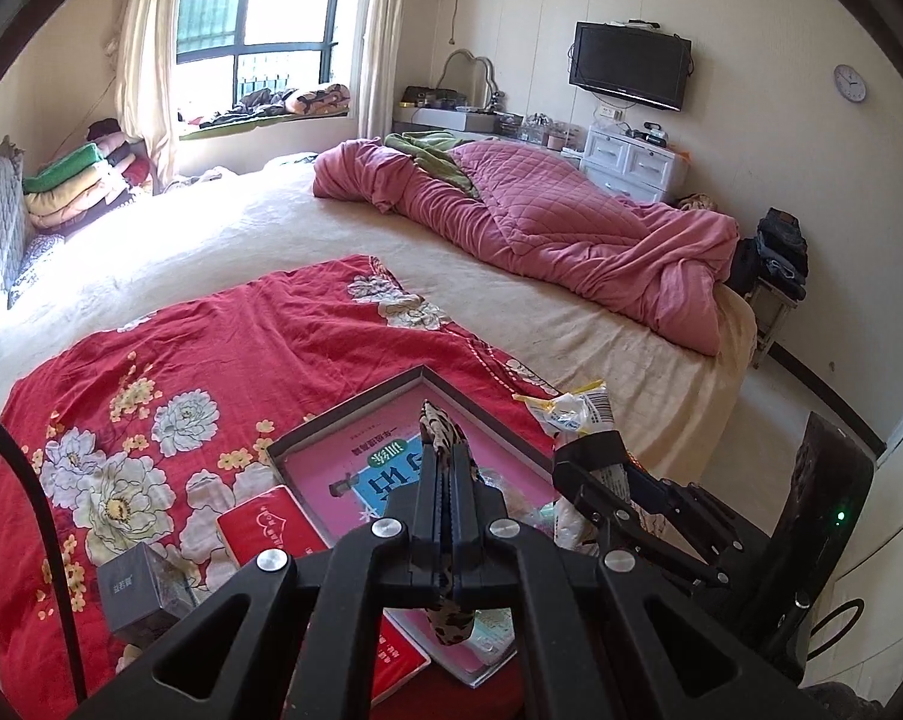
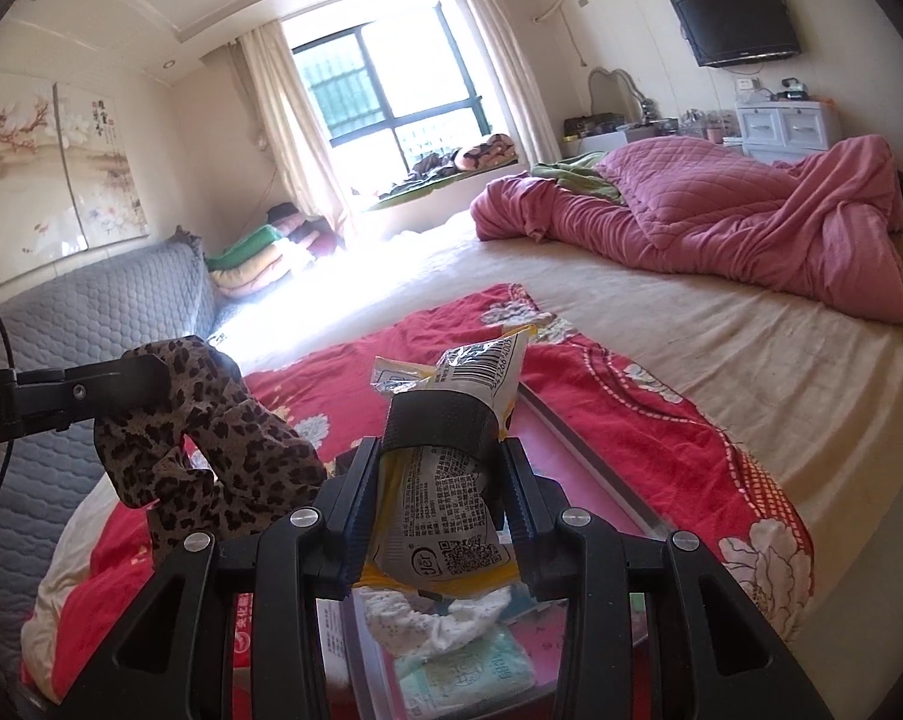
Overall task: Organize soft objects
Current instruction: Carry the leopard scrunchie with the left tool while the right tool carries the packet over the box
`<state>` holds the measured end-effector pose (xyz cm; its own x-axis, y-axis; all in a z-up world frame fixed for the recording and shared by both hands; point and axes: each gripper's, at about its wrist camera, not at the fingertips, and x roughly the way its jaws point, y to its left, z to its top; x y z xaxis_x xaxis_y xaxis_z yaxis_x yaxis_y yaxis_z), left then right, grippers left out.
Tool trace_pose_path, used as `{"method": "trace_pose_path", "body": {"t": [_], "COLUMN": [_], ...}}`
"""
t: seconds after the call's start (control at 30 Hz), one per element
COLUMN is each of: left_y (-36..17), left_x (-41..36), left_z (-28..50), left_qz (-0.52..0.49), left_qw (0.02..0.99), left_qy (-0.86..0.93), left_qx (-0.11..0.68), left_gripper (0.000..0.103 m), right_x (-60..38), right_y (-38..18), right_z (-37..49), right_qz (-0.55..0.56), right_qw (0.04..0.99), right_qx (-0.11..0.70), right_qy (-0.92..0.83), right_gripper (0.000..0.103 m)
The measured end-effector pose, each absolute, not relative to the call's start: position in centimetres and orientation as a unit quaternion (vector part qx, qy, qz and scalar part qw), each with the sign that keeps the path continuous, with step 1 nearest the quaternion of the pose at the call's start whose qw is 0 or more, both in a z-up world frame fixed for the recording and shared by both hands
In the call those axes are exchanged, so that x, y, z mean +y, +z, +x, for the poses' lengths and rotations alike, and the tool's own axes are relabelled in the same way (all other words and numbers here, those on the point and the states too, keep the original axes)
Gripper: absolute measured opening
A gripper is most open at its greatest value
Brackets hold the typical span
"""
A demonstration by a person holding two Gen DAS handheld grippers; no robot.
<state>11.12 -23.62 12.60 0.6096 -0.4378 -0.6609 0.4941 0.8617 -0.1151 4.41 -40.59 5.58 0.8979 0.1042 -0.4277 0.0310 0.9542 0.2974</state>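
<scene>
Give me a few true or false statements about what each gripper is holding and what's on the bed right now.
1. The left gripper is shut on a leopard-print cloth. True.
2. The right gripper is open, holding nothing. False: it grips a snack packet.
3. A pink quilt lies bunched on the bed's far side. True.
4. The red floral sheet covers the whole bed. False: it covers only the near part.
5. The wall TV shows a picture. False: the screen is dark.

A home bedroom: wide bed [image 1: 223, 252], pink quilt [image 1: 547, 216], wall television [image 1: 631, 66].
</scene>
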Motion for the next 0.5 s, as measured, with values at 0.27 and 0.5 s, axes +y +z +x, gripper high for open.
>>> {"method": "trace_pose_path", "body": {"t": [0.27, 0.5], "left_y": [9.6, 6.5], "left_x": [-25.6, -26.9], "left_z": [12.8, 13.8], "left_qz": [0.026, 0.022], "left_qw": [0.878, 0.862], "left_qy": [-0.279, -0.292], "left_qx": [0.388, 0.413], "left_gripper": [0.001, 0.001], "right_x": [-41.9, -42.5], "right_y": [4.7, 3.9], "right_z": [4.4, 4.8], "right_qz": [0.156, 0.159], "right_qw": [0.96, 0.957], "right_qx": [0.233, 0.243], "right_qy": [0.004, 0.0], "right_gripper": [0.04, 0.04]}}
